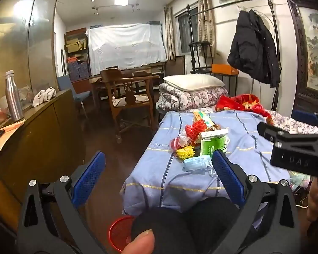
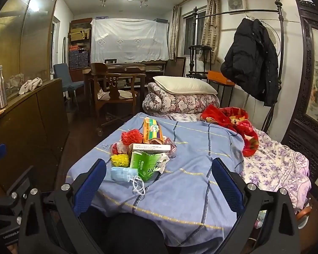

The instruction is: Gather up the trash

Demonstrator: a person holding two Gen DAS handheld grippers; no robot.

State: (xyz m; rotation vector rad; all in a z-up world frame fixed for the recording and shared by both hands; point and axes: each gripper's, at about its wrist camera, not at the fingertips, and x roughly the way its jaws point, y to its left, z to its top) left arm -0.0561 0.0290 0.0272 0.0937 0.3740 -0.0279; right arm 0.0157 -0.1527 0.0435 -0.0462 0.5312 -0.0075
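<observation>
A pile of trash lies on the blue-sheeted bed (image 2: 190, 169): a crumpled blue face mask (image 2: 124, 174), a green packet (image 2: 147, 162), a yellow foam net (image 2: 120, 160), a red foam net (image 2: 131, 136), a white flat box (image 2: 151, 147) and an orange-green carton (image 2: 151, 130). The pile also shows in the left wrist view, with the mask (image 1: 196, 162) and green packet (image 1: 212, 145). My left gripper (image 1: 159, 165) is open and empty, short of the bed's near corner. My right gripper (image 2: 159, 171) is open and empty, above the bed's near end, the pile just ahead-left.
A red mesh bin (image 1: 118, 235) stands on the floor below the left gripper. A wooden cabinet (image 1: 38, 131) with a metal bottle (image 1: 13, 97) runs along the left. A wooden chair (image 1: 129, 99), folded quilt with pillow (image 2: 180, 99) and red blanket (image 2: 241, 127) lie beyond.
</observation>
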